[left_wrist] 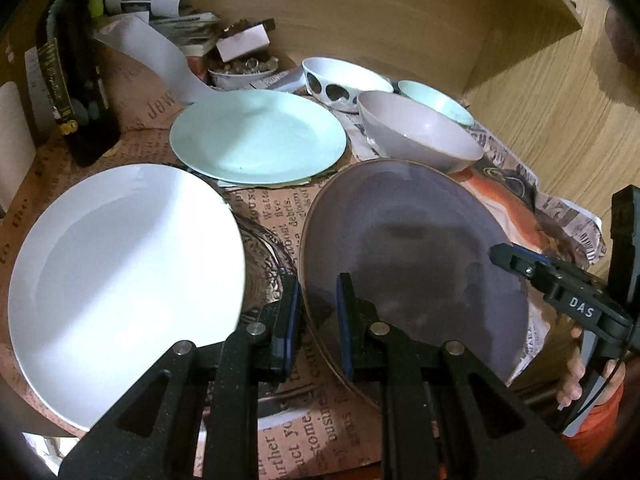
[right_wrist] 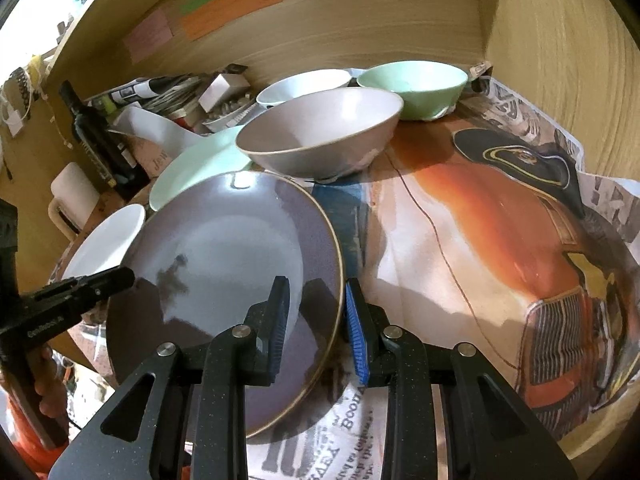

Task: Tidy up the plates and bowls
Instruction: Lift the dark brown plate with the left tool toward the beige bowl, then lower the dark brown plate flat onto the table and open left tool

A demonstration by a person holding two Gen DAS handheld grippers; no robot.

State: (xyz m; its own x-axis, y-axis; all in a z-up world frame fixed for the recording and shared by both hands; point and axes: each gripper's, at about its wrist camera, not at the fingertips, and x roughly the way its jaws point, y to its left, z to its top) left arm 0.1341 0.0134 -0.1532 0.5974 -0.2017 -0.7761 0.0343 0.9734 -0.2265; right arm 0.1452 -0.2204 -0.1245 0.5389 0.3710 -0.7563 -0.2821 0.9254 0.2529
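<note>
Here: round glossy grey-purple ceramic plate with thin gold rim (left_wrist: 416,248), tilted above newspaper-covered table (right_wrist: 460,240). Left gripper (left_wrist: 318,320) clamps left rim, right gripper (right_wrist: 318,328) clamps right rim.

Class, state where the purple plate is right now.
The purple plate is held at opposite rims by the left gripper and right gripper, between the white plate and grey bowl.

Warm indoor light, plate glare, fisheye-dark corners
</note>
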